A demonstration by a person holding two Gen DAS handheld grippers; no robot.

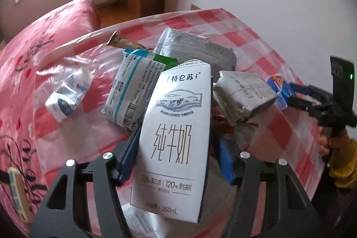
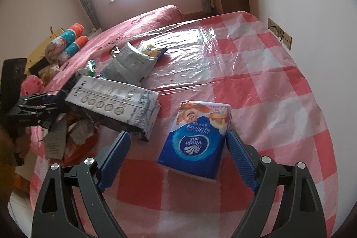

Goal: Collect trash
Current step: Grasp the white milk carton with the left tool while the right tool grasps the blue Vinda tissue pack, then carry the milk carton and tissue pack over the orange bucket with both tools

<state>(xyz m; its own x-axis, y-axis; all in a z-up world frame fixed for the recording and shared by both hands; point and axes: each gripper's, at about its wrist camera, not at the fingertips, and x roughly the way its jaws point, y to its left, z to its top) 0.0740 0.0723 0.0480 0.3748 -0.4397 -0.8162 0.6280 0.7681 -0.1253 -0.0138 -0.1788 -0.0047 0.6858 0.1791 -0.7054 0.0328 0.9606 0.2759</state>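
Note:
A white 250 mL milk carton (image 1: 176, 126) stands between the blue pads of my left gripper (image 1: 176, 144), which is shut on its lower half; in the right wrist view the carton (image 2: 111, 102) hangs tilted from the left gripper (image 2: 51, 102) over the table's left edge. My right gripper (image 2: 178, 137) is open around a blue tissue pack (image 2: 196, 139) that lies flat on the cloth. Its right pad is close to the pack and its left pad is far from it. Behind the carton lie a crushed blue-and-white carton (image 1: 129, 90), a grey pack (image 1: 196, 50) and a crumpled grey carton (image 1: 241, 93).
The table has a red-and-white check cloth (image 2: 267, 81) under clear plastic. A small white-blue wrapper (image 1: 69, 95) and a brown wrapper (image 1: 122, 41) lie on it. Crumpled trash (image 2: 75, 133) is piled at the table's left edge. A pink bed (image 1: 33, 48) lies beyond.

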